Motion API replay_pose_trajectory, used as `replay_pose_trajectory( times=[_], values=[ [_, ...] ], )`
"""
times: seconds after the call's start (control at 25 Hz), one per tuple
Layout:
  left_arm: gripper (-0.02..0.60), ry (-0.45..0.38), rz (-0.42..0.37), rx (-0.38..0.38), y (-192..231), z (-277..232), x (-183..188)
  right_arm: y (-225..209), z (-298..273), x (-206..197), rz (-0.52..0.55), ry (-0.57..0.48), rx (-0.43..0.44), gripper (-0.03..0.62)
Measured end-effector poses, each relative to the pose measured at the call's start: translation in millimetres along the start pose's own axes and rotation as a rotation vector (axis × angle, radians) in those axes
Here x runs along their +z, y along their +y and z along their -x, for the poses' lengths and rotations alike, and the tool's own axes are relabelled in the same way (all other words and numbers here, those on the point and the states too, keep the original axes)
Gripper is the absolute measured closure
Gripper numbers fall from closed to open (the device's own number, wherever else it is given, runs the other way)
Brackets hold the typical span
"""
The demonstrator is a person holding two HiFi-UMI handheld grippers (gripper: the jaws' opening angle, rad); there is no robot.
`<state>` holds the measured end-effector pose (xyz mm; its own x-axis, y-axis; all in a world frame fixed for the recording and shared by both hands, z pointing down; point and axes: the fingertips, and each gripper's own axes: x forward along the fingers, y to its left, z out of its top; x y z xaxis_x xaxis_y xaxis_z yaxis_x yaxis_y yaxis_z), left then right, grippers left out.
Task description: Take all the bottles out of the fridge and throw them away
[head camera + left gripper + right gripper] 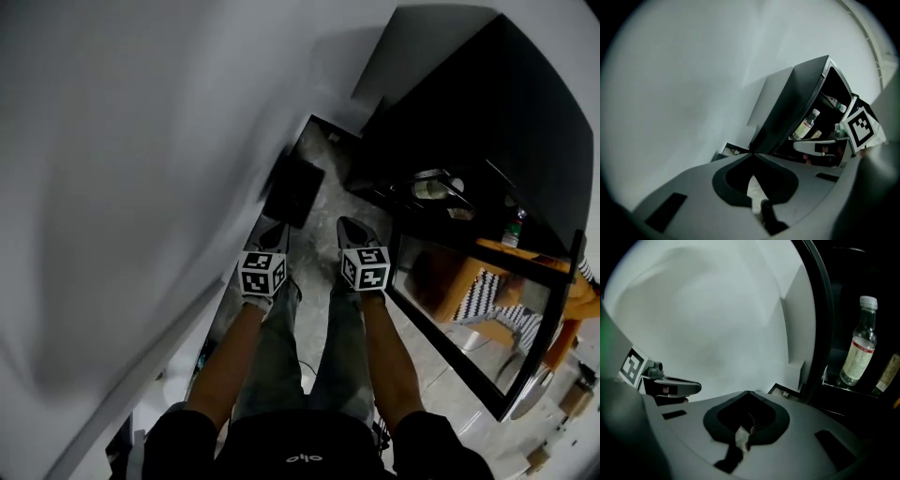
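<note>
The open fridge [469,122] is dark inside. A clear bottle [858,355] with a white cap and a white label stands upright on a door shelf; it shows as the same pale bottle [806,124] in the left gripper view. Other bottles [431,187] sit dimly on a shelf in the head view. My left gripper [272,232] and right gripper [354,228] are held side by side in front of the fridge, apart from the bottles. Both are shut, jaw tips meeting, with nothing between them: left gripper [751,152], right gripper [748,391].
A white wall [141,169] fills the left. The fridge's glass door [478,319] stands open at the right. A dark box-like thing [293,190] sits on the marbled floor [323,202] ahead of the grippers. My legs are below.
</note>
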<state>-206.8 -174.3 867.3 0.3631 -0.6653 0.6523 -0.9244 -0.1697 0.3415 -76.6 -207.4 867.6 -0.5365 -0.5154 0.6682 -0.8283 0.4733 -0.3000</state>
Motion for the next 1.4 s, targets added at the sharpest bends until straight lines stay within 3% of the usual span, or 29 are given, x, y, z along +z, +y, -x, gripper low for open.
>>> replay_pose_trajectory(
  times=[0.24,0.4,0.68,0.84,1.12,1.4],
  values=[
    [0.574,-0.017,-0.028,-0.067,-32,56,49,23,52,52,-0.101,-0.102,-0.048,0.592],
    [0.574,-0.073,-0.098,-0.119,-61,101,91,44,100,82,-0.168,-0.173,-0.072,0.592],
    [0.575,-0.170,-0.194,-0.203,-113,149,163,65,186,129,-0.221,-0.297,-0.143,0.592],
    [0.575,-0.222,-0.202,-0.227,-142,163,193,65,227,161,-0.225,-0.373,-0.177,0.592],
    [0.575,-0.306,-0.177,-0.257,-205,179,233,36,293,200,-0.148,-0.445,-0.201,0.592],
    [0.575,-0.334,-0.189,-0.298,-268,176,254,-10,349,220,-0.120,-0.503,-0.233,0.592]
  ],
)
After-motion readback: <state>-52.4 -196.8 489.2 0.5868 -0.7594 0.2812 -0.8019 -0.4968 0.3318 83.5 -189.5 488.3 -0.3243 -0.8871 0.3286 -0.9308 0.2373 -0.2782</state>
